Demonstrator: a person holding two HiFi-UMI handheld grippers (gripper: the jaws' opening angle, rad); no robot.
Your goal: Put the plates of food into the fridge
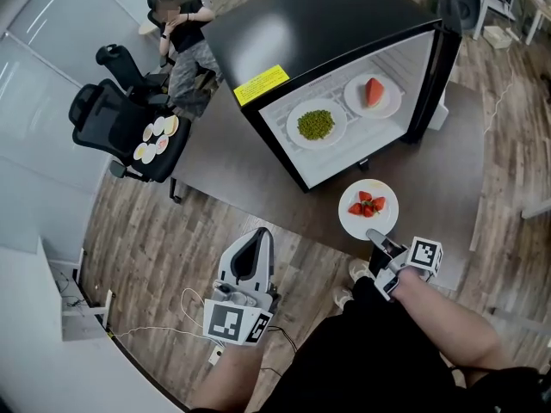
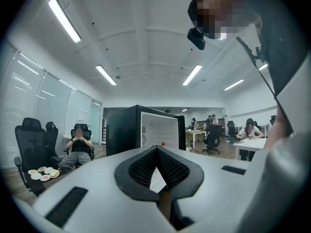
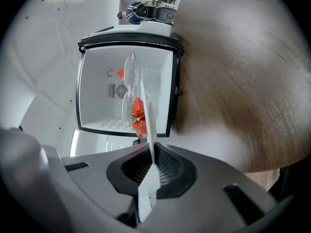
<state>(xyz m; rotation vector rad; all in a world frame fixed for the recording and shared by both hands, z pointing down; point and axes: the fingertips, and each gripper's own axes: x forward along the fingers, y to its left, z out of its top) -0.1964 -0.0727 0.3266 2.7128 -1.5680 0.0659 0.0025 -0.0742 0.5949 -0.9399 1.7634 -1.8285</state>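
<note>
Head view, fridge at 12 o'clock.

- Black mini fridge stands on a grey mat, door swung open at its 3 o'clock side. White interior faces the camera. Yellow sticker on the top front edge.
- Two plates sit on the shelf inside. The plate of green peas is at the front. The plate with a red watermelon slice is at its 2 o'clock, further in; the two rims are just beside each other.
- Task plate: the plate of strawberries is outside the fridge, in the air over the mat at 5 o'clock of the opening and near its front edge. The strawberries are bunched in the middle.
- Right gripper is clamped on that plate's rim at the plate's 6 o'clock. In the right gripper view the plate shows edge-on. It runs straight into the closed jaws of the right gripper, with the strawberries on its left face and the open fridge behind.
- Left gripper is at 7 o'clock of the frame over the wood floor, well apart from the fridge and plates. In its own view the jaws of the left gripper meet at the tips with nothing between them.
- At 10 o'clock is a black office chair, with several small dishes of food on its seat.
- Behind it, at 11 o'clock, a person sits on a second chair.
- The left gripper view also shows the fridge at 12 o'clock and the seated person at 9 o'clock.
</note>
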